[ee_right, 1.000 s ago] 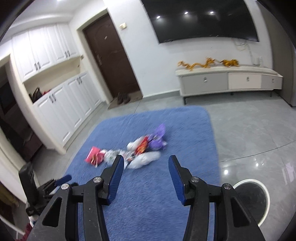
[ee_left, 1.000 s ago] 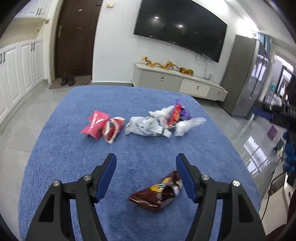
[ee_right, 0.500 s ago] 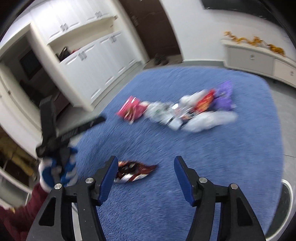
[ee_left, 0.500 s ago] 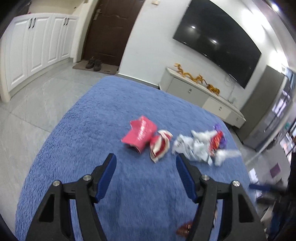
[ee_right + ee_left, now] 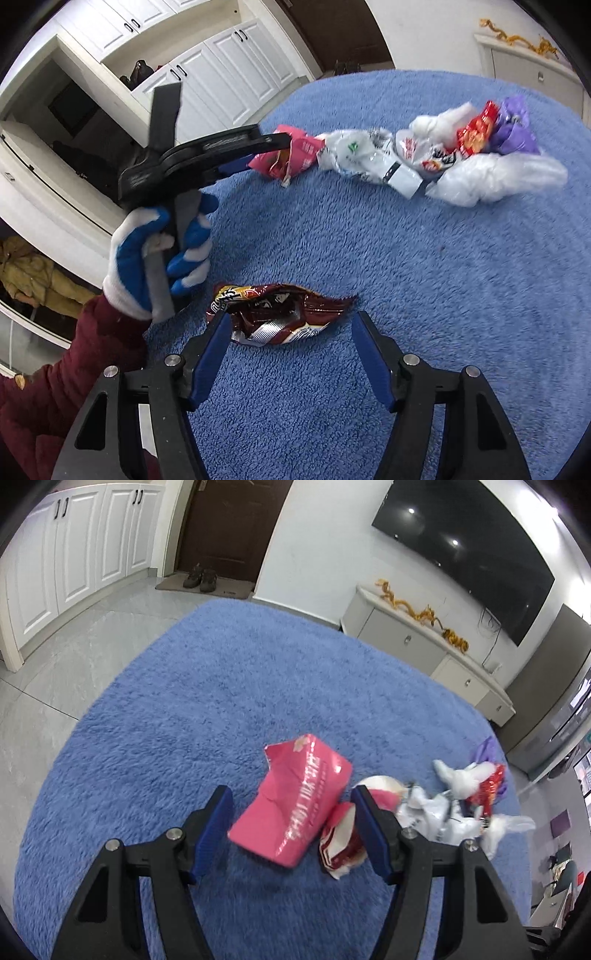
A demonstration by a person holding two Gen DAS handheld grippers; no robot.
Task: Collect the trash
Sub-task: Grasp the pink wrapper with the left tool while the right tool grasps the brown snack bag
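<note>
Left wrist view: the left tongs hang spread wide over the blue rug, grasping nothing. A pink snack packet lies between the two blue pads, closer to the left pad, and it looks torn at its far end. A crumpled red-and-white wrapper sits just inside the right pad, touching the packet's edge. Beyond the right pad, a heap of white plastic bags trails away, with a red wrapper and a scrap of purple on top.

The risk here, as I judge it, is that closing now would catch both the packet and the red-and-white wrapper, and the thin wrapper could slip out on the lift. The glossy packet may also buckle and squirt sideways if pinched near its torn end.

Right wrist view: the right tongs are likewise released and empty, low over the rug. A dark brown snack bag lies flat just ahead of them, its left end touching or nearly touching the left pad, its right tip short of the right pad. Ahead and to the left, the gloved left hand grips the other tool, which reaches the pink packet.

The flat bag offers little height, so the pads could skim over it or snag the rug's pile instead.
</note>
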